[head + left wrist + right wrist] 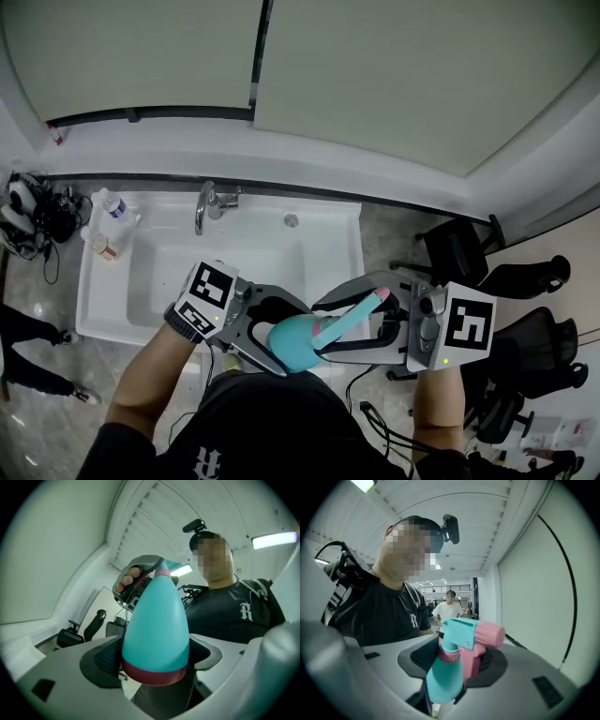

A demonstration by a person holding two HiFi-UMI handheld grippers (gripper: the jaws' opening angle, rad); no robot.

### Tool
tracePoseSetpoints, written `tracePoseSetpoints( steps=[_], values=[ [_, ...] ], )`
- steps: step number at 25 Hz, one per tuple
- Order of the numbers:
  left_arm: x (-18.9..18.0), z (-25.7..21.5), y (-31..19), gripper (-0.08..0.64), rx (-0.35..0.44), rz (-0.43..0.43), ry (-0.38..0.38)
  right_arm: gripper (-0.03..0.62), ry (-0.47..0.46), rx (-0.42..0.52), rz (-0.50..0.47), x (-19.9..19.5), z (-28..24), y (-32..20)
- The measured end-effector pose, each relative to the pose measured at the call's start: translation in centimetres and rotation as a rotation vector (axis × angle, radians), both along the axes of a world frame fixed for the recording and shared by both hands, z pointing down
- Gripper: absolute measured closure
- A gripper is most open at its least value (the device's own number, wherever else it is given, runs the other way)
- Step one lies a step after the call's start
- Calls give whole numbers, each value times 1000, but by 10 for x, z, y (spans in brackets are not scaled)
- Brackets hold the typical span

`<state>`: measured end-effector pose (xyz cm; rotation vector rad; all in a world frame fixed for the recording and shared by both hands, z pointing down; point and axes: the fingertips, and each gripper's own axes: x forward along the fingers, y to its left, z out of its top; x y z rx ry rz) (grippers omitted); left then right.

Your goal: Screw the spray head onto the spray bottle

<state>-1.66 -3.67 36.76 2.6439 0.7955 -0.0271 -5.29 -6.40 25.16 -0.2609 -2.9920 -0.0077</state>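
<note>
- My left claw (154,665) is clenched on the base of the teal spray bottle (156,620), held in the air just in front of the sink (108,291).
- My right claw (457,660) is clamped on the spray head (468,634), seated on the neck.
- Step, I'd judge: tightening. Next: twist head, bottle steady.

Person's in a black short-sleeved T-shirt (389,616) with a white letter R (414,619) on the chest, small black camera (451,528) strapped on the head. Both claws, left gripper (292,342) and right gripper (323,330), are pale grey plastic with black textured pads (423,656) inside the jaws, and behind each sits a white cube with black square markers (208,292).
</note>
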Motion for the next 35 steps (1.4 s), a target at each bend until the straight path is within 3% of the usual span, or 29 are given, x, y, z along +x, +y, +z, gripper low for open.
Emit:
tracePoseSetpoints(
  steps=[3, 6, 10, 15, 19, 21, 28, 30, 35],
  values=[
    [-1, 7, -12, 176, 34, -99, -47, 440, 22, -33, 47, 0, 6, -10],
    [4, 11, -9, 190, 55, -114, -87, 440, 34, -71, 47, -2, 7, -9],
    [3, 4, -5, 190, 28, -86, -15, 440, 47, -87, 63, -5, 3, -12],
    [12, 4, -14, 63, 46, -164, -9, 440, 47, 2, 198, -10, 2, -24],
    [25, 14, -27, 57, 149, -275, -65, 442, 39, 11, 319, -15, 3, -36],
    [24, 19, -30, 97, 150, -293, -85, 442, 65, -2, 353, -14, 8, -38],
    [17, 29, -30, 109, 154, -354, -176, 443, 94, -79, 426, -12, 21, -40],
    [15, 36, -25, 110, 153, -359, -213, 443, 86, -104, 444, -13, 27, -37],
    [-14, 59, 16, 110, 102, -276, -272, 443, 68, -176, 463, -35, 49, -9]
  ],
)
